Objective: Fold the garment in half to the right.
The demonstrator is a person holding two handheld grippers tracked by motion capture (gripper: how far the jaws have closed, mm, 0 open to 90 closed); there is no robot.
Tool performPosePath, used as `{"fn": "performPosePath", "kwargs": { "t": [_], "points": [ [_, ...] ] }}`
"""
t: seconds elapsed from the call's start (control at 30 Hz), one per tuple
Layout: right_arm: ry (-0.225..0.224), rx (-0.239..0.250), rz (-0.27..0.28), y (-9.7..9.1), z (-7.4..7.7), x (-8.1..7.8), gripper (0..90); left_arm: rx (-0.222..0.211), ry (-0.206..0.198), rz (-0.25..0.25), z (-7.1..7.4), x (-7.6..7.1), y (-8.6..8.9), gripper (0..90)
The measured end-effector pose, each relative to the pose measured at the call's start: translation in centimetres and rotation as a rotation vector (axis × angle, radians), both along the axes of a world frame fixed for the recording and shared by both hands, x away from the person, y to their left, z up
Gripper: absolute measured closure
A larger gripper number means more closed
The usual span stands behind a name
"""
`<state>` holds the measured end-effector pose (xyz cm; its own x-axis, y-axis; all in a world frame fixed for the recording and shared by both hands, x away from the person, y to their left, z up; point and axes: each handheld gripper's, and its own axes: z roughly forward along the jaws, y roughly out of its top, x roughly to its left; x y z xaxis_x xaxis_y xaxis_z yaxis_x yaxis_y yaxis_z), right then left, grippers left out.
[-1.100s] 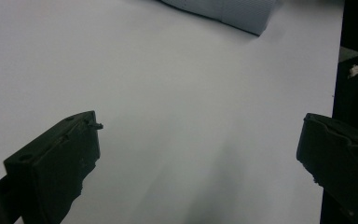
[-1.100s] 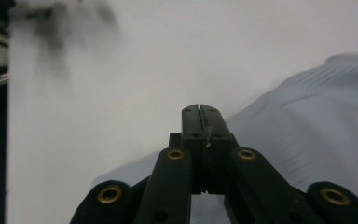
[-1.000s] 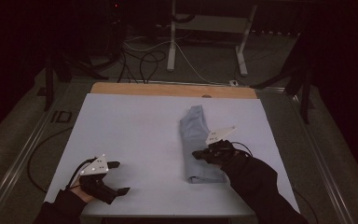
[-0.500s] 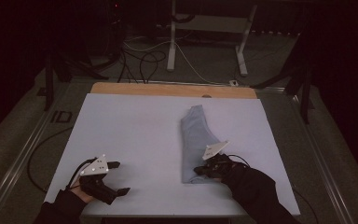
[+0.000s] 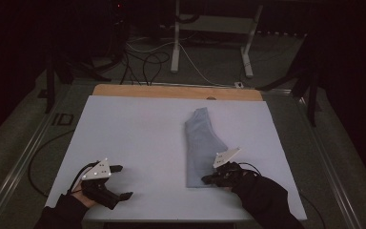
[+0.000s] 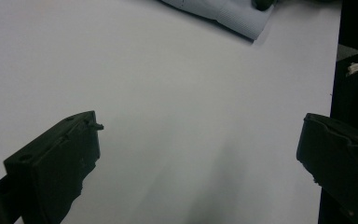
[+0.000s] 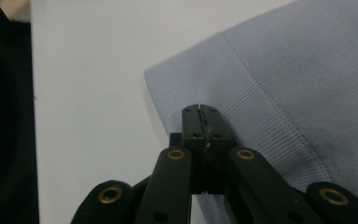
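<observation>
A folded light-blue cloth (image 5: 201, 143) lies on the white tabletop (image 5: 138, 133), right of centre. My right gripper (image 5: 206, 180) is shut, its tips down on the cloth's near edge. In the right gripper view the jaws (image 7: 199, 111) press together over the ribbed cloth (image 7: 284, 79) close to its corner; I cannot tell whether a layer is pinched. My left gripper (image 5: 125, 181) rests at the near left of the table, open, with nothing between its jaws (image 6: 200, 140). The cloth's corner (image 6: 228, 13) shows at the top of the left gripper view.
A wooden strip (image 5: 171, 91) runs along the table's far edge. Beyond it are floor cables (image 5: 147, 62) and white stand legs (image 5: 176, 47). Bare white surface lies between the two grippers. The table's near edge (image 6: 335, 93) drops off beside the left gripper.
My right gripper has come down and toward me along the cloth, from its lower middle to its near edge. The left gripper has stayed put.
</observation>
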<state>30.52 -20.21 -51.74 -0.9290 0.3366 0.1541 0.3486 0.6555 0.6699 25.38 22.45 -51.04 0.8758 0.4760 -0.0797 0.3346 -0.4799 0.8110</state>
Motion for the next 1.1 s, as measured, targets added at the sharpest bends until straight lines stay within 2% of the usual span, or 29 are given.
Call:
{"fn": "performPosePath", "kwargs": {
  "t": [0.1,0.13,0.2,0.27,0.37,0.43,0.5,0.57,0.6,0.67,0.97,1.1],
  "points": [
    [-0.024,0.007,-0.018,-0.7,0.6,-0.1,89.1,0.000,0.000,-0.001,0.0,0.0,0.0,0.5],
    [-0.029,0.009,-0.025,-1.1,0.8,-0.2,83.7,0.000,0.000,-0.002,0.0,0.0,0.0,0.5],
    [-0.033,0.009,-0.043,-1.9,0.9,-0.3,80.7,-0.003,0.001,-0.001,0.0,0.0,0.1,0.5],
    [-0.028,0.010,-0.052,-2.7,0.6,-0.6,73.2,-0.002,-0.001,-0.004,0.0,0.0,0.0,0.5],
    [-0.047,-0.028,-0.049,-3.3,0.2,-1.2,68.7,-0.005,0.000,-0.002,0.0,0.0,0.0,0.5],
    [-0.069,-0.061,-0.053,-3.4,-0.2,-1.5,69.2,-0.002,-0.002,-0.004,0.0,0.0,0.0,0.5],
    [-0.111,-0.092,-0.046,-3.4,-0.3,-1.7,71.7,-0.004,-0.001,-0.006,0.0,0.0,-0.1,0.5],
    [-0.151,-0.119,-0.047,-3.3,-0.3,-1.8,81.2,-0.004,0.000,-0.005,0.0,0.0,-0.1,0.5],
    [-0.142,-0.119,-0.057,-3.3,-0.2,-1.7,85.9,-0.003,-0.002,-0.006,0.0,0.0,-0.1,0.5],
    [-0.147,-0.122,-0.060,-3.4,-0.2,-1.7,88.3,-0.002,-0.002,-0.009,0.0,0.0,-0.1,0.5],
    [-0.110,-0.080,-0.059,-4.8,0.9,-2.0,89.3,-0.005,-0.006,-0.007,0.1,-0.1,0.0,0.5],
    [-0.109,-0.091,-0.063,-5.5,1.0,-2.1,89.3,-0.009,-0.007,-0.002,0.2,0.0,0.1,0.5]
  ]
}}
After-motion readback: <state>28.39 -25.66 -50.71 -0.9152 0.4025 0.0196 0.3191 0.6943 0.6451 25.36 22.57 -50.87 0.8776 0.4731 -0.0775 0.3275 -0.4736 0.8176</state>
